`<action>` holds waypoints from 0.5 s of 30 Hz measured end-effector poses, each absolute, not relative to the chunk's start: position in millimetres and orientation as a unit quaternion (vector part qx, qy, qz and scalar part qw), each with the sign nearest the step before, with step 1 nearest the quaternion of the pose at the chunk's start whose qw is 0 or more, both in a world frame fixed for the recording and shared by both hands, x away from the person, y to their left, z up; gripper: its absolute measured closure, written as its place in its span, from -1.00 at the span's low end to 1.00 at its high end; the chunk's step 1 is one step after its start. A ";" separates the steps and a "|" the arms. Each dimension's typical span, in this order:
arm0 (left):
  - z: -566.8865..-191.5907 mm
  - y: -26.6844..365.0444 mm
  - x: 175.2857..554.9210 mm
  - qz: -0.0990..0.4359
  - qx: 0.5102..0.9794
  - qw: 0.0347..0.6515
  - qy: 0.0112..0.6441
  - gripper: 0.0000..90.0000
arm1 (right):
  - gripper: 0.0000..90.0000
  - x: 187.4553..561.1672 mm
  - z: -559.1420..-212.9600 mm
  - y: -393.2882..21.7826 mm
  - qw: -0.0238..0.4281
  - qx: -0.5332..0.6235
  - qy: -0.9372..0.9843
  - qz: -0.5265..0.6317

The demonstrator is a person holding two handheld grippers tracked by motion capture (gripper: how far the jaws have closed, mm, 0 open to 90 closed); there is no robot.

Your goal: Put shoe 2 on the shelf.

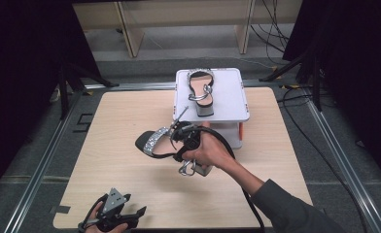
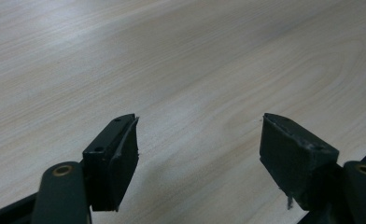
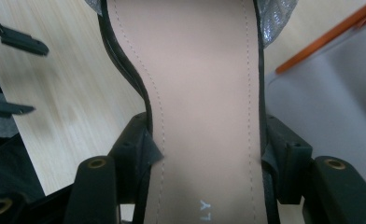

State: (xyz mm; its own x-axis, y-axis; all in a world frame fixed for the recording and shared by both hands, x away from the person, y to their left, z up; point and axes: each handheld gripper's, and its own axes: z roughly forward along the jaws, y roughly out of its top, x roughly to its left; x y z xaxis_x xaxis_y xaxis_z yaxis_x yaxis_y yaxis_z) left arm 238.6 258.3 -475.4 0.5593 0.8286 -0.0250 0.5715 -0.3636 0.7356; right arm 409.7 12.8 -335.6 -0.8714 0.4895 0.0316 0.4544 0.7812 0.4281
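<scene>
Item 1, surroundings: your pale wood tabletop [image 1: 130,194] carries a white stand [image 1: 230,104] at its far edge, right of centre. A second sandal [image 1: 201,91] lies flat on top of the stand, its block heel at the near end. An orange part [image 3: 330,42] of the stand shows beside the held shoe in the right gripper view. Black cables run over the floor on the far right. Nothing lies between the held shoe and the stand.

Item 2, sandal [image 1: 160,142]: held in the air above the middle of the tabletop, just near and left of the stand. Its long axis runs left to right, the black toe end to the left, the silver band [image 1: 155,139] behind it, the heel end at your right hand. The beige insole [image 3: 204,93] faces the right gripper camera.

Item 3, right gripper [image 3: 207,154]: your jaws pinch the sandal across its sole, one pad on each edge.

Item 4, left gripper [image 1: 112,212]: low at the near left edge of the tabletop, jaws spread with only bare wood between them.

Item 5, hard to make out: your hand covers the held sandal's heel in the high view; the printed letters on the insole are cut off; the stand's lower part is hidden
</scene>
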 end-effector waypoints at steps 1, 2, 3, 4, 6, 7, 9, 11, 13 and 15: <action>-475.1 257.8 238.2 0.177 0.803 0.364 0.438 -0.38 | -0.05 410.4 -330.0 15.1 0.039 0.247 0.943 0.219; -475.1 258.1 238.4 0.177 0.803 0.364 0.436 -0.38 | -0.05 410.5 -324.7 17.1 0.041 0.246 0.942 0.224; -475.4 257.8 238.4 0.175 0.804 0.363 0.438 -0.38 | -0.05 410.9 -319.5 19.0 0.041 0.246 0.941 0.229; -476.1 258.0 238.6 0.178 0.805 0.362 0.435 -0.38 | -0.05 411.7 -314.5 20.9 0.041 0.245 0.940 0.232; -476.7 257.0 238.0 0.175 0.804 0.366 0.435 -0.38 | -0.05 413.3 -305.1 24.6 0.041 0.247 0.939 0.236; -477.0 256.5 238.1 0.176 0.804 0.366 0.434 -0.38 | -0.05 414.7 -300.7 25.9 0.044 0.245 0.938 0.240; -477.4 256.2 238.1 0.175 0.808 0.359 0.432 -0.38 | -0.05 417.3 -292.2 27.9 0.044 0.253 0.935 0.246; -477.6 255.6 237.6 0.173 0.806 0.364 0.434 -0.38 | -0.05 419.4 -288.2 28.2 0.045 0.254 0.934 0.249; -476.9 256.5 237.9 0.175 0.806 0.362 0.435 -0.38 | -0.05 425.7 -276.6 27.6 0.052 0.263 0.930 0.252; -477.4 255.4 237.1 0.170 0.803 0.366 0.438 -0.38 | -0.05 430.8 -268.5 25.0 0.053 0.269 0.927 0.256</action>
State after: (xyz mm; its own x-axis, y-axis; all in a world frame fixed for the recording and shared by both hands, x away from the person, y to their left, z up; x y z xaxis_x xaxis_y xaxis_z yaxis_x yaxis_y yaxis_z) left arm 237.1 255.4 -477.4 0.5578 0.8285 -0.0483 0.5793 -0.3471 0.7375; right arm 430.8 25.0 -268.5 -0.8498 0.5255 0.0400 0.4715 0.7241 0.5033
